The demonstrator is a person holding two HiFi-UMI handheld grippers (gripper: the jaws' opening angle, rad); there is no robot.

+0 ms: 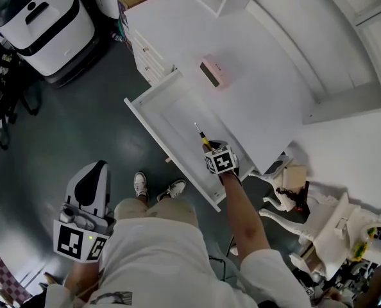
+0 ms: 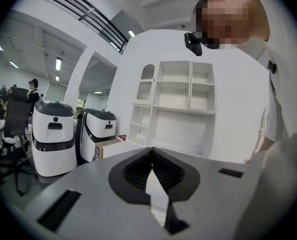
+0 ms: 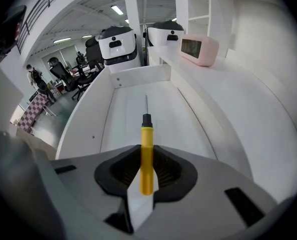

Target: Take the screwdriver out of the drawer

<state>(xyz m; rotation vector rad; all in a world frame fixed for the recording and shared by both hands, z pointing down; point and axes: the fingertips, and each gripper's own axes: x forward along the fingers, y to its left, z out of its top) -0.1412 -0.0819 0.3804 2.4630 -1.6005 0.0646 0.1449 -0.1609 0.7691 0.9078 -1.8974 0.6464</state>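
Two things I can't get from the head view: is the right gripper (image 1: 210, 146) actually pinching the screwdriver (image 1: 202, 137), and what's the left gripper (image 1: 98, 167) doing? From up there I just see the marker cube, a bit of yellow and a thin shaft over the open drawer (image 1: 153, 112). /tinker

Check the right gripper view, it's way clearer. The right gripper (image 3: 146, 171) has its jaws clamped on the yellow handle of the screwdriver (image 3: 146, 151), low on the handle, with the black collar and metal shaft sticking straight out ahead. The tool sits over the drawer (image 3: 138, 77) interior, tip aimed at the back wall. Can't really say how far it is off the drawer floor. /benchrat

And the left one? /tinker

Left gripper view shows the left gripper (image 2: 151, 158) with jaws pressed together at the tips, nothing in them. It's pointed roughly level at a white shelf unit (image 2: 182, 104) and two white machines (image 2: 51, 134), so no drawer in that view at all. Head view puts it down by the person's left side, well apart from the drawer. /benchrat

What's the pink thing? /tinker

Little pink clock (image 1: 213, 73) on the desk top beside the drawer. The right gripper view catches the clock (image 3: 199, 49) too, off to the right. /benchrat
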